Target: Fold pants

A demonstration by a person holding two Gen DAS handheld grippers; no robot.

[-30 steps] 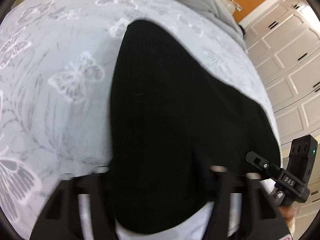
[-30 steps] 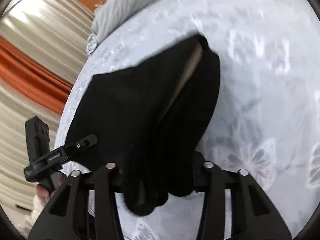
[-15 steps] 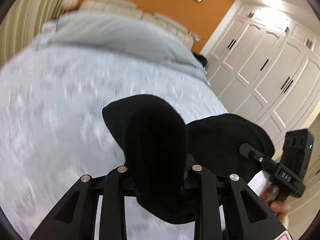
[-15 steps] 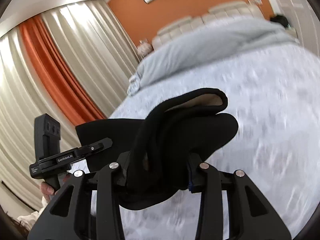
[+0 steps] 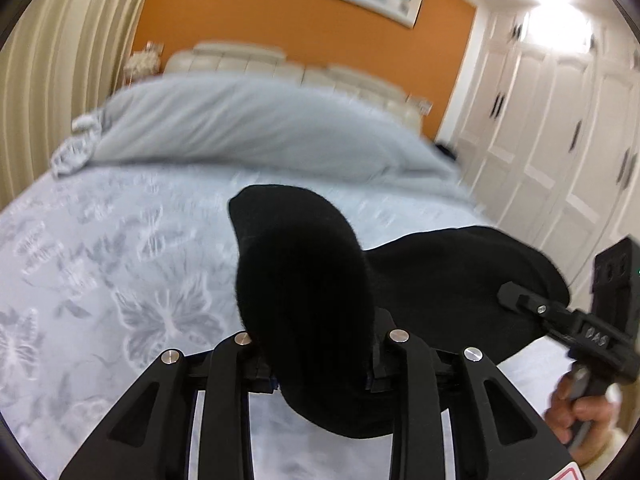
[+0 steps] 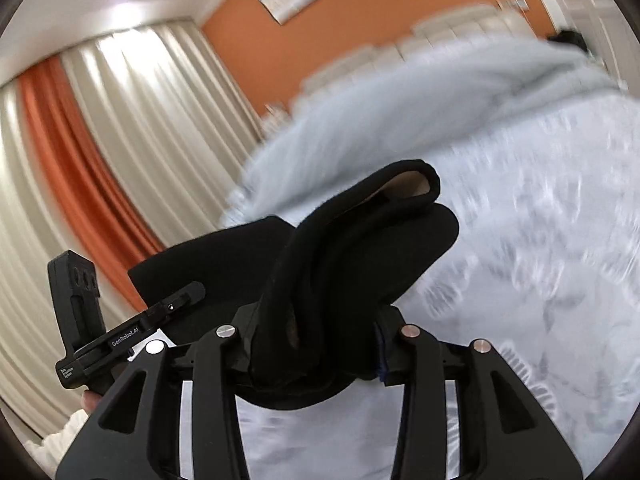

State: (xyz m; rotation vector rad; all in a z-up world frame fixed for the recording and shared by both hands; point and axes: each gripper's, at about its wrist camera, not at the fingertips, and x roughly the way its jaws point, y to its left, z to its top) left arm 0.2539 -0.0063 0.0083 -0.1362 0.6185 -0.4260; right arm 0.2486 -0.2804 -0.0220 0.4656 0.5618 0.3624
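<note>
The black pants are lifted off the bed, held at two ends. My left gripper is shut on a thick black fold that bulges up between its fingers. My right gripper is shut on the other end of the pants, where a tan inner lining shows at the top of the fold. The cloth stretches between the two grippers. The right gripper also shows in the left wrist view, and the left gripper shows in the right wrist view.
The bed has a pale butterfly-print cover, with a grey duvet and headboard at the far end. White wardrobe doors stand to the right. Cream and orange curtains hang to the left.
Both grippers have lifted the pants up off the bed and tilted up towards the headboard. The cloth that lay flat now hangs bunched between them.
</note>
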